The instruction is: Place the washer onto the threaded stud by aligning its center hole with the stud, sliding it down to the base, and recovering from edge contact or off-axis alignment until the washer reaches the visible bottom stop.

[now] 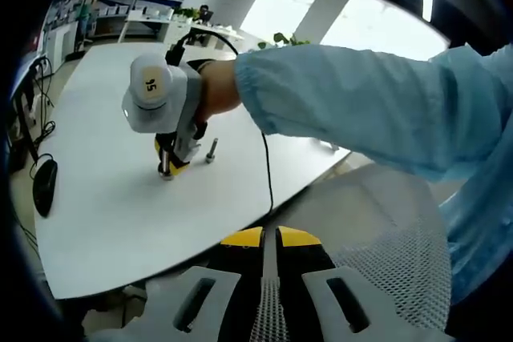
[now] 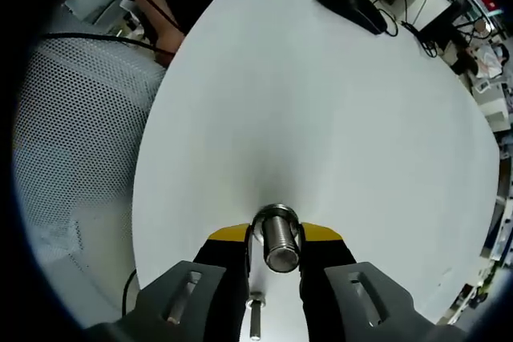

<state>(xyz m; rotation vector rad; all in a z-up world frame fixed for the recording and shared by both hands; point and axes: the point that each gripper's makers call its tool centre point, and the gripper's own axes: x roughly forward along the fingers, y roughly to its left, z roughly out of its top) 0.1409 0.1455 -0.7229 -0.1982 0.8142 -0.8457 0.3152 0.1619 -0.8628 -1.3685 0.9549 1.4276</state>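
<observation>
In the right gripper view, a threaded steel stud (image 2: pixel 282 247) stands on the white table (image 2: pixel 321 102) and points up at the camera. A thin washer rim (image 2: pixel 276 211) rings its far end near the table. My right gripper (image 2: pixel 276 232) has its yellow-tipped jaws closed in on both sides of it, apparently shut on the washer. In the left gripper view the right gripper (image 1: pixel 167 167) points straight down at the stud (image 1: pixel 165 171), held by a hand in a light blue sleeve. My left gripper (image 1: pixel 268 238) is shut and empty, off the table's edge.
A second small bolt (image 1: pixel 212 150) stands just right of the stud, also seen as the bolt (image 2: pixel 255 314) low between the right jaws. A black mouse (image 1: pixel 44 186) lies near the table's left edge. A white mesh chair (image 1: pixel 393 230) sits below the left gripper. A cable (image 1: pixel 267 166) crosses the table.
</observation>
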